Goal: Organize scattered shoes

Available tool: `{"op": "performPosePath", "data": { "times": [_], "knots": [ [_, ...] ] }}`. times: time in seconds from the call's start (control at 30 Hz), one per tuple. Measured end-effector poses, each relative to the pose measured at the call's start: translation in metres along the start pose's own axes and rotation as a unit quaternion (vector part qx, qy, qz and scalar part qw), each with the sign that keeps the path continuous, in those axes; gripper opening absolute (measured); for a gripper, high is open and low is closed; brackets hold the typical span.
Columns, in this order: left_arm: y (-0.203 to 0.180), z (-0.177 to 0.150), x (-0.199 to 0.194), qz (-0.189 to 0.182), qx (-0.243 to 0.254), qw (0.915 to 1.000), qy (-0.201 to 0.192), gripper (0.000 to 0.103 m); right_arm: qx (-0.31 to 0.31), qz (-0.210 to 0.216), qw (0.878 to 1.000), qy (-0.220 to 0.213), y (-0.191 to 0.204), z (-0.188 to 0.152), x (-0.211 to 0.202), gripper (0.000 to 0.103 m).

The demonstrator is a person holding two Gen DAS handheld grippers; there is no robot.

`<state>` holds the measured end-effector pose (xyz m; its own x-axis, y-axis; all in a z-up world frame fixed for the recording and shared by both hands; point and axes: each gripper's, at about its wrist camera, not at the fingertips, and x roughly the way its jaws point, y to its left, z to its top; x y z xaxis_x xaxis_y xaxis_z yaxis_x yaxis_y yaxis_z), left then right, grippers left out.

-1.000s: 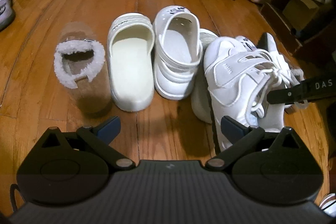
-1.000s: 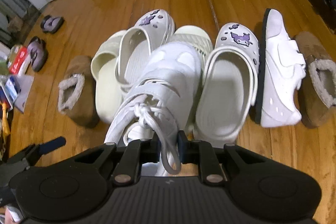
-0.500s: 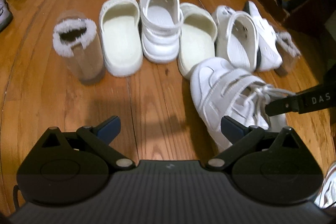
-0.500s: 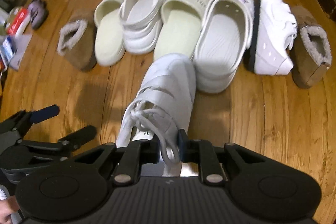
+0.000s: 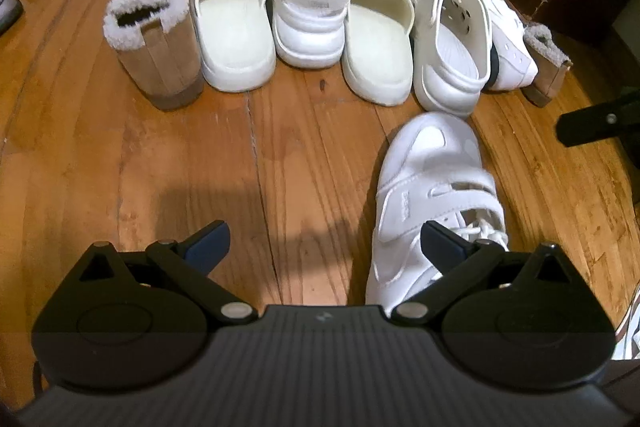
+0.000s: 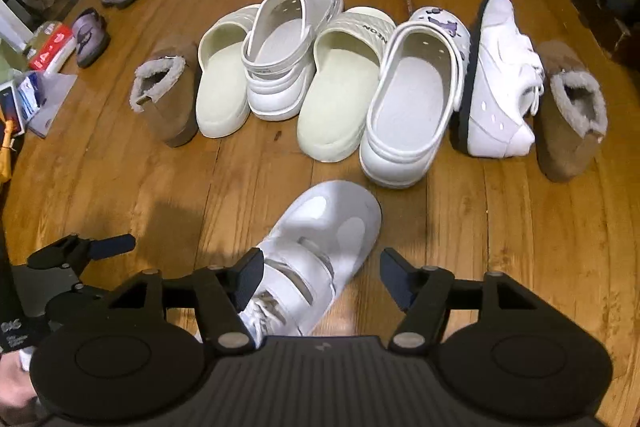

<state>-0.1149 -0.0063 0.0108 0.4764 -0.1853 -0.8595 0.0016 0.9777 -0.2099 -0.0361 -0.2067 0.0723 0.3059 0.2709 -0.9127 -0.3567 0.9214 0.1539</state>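
**Both grippers open, strapped sneaker on the floor in front of the shoe row**

Right gripper: fingers spread wide, holding nothing. The left finger pad sits just over the laces of the white strapped sneaker; cannot tell if it touches. The right finger is over bare floor.

Left gripper: fingers wide apart, empty. Its right finger overlaps the sneaker's lace area in the left wrist view; the left finger is over bare wood.

White strapped sneaker: flat on the wooden floor, sole down, toe pointing toward the row, apart from it, nearest the heel of the right white clog.

Row, left to right in the right wrist view:
- tan fleece-lined slipper
- cream slide
- white clog with purple charms, leaning partly on the slides at either side
- second cream slide
- right white clog, purple charms at the toe
- white sneaker tipped on its side, dark sole facing the clog
- second tan fleece-lined slipper

Writing: raised letters on the second slide's strap, only partly readable, ending "EON". Small text on the sneaker strap, too small to read.

Far left: two purple slippers, well apart from the row.
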Motion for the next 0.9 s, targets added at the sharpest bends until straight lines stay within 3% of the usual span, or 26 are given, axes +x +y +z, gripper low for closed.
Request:
{"op": "performPosePath", "data": {
  "times": [0.13,0.23,0.43,0.53,0.67,0.9],
  "knots": [
    [-0.008,-0.012,0.011,-0.007,0.023,0.9997,-0.005,0.103,0.023,0.027,0.999,-0.004,-0.015,-0.027,0.012,0.065],
    [-0.01,-0.021,0.015,-0.019,0.035,0.9987,-0.03,0.103,0.035,0.042,0.999,-0.004,-0.023,-0.046,0.023,0.066],
    [-0.001,-0.027,0.012,-0.043,0.038,0.9974,-0.044,0.103,0.047,0.051,0.998,0.003,-0.025,-0.062,0.033,0.066],
    [0.001,-0.03,0.01,-0.023,0.045,0.9972,-0.056,0.103,0.046,0.056,0.997,0.001,-0.02,-0.065,0.033,0.066],
    [0.012,-0.034,0.019,0.037,0.031,0.9972,-0.057,0.103,0.024,0.057,0.998,0.001,-0.011,-0.065,0.033,0.066],
    [0.028,-0.039,0.036,0.063,-0.011,0.9971,-0.041,0.103,-0.021,0.052,0.998,0.004,0.004,-0.065,0.034,0.066]
  ]
}}
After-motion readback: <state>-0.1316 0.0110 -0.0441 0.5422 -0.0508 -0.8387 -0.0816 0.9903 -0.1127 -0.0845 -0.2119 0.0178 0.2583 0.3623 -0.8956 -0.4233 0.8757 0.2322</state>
